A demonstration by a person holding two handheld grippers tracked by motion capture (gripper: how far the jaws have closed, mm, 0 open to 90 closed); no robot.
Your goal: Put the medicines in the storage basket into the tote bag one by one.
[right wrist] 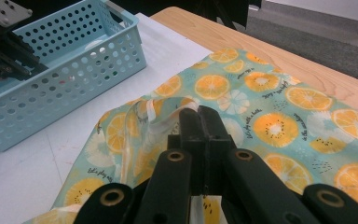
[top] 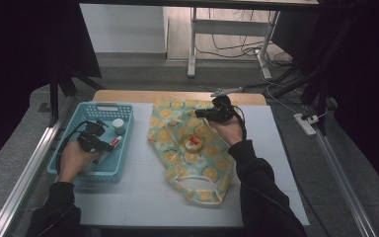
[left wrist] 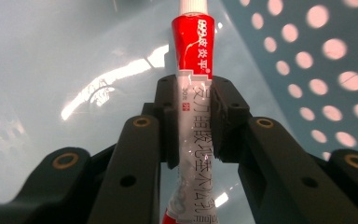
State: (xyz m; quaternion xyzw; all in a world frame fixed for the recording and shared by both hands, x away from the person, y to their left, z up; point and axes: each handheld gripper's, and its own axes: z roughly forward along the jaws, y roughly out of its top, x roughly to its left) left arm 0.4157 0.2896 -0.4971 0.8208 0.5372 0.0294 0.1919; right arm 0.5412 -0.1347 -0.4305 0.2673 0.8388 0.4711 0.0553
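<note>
One red-white tube (left wrist: 193,60), "30g", Chinese lettering

Red-white tube (left wrist: 193,93) inside blue basket (top: 86,173)

The red and white tube (left wrist: 192,93) in the middle of the left gripper view has writing on it. On its red top part stand the white numbers "999" and Chinese signs beside them. Lower down, on the white part, there is a small "30" and a row of big grey Chinese signs.

In the right gripper view, the blue-green cloth bag with orange slices (right wrist: 279,112) has small dark words. One at the lower left reads "Let's play".
</note>
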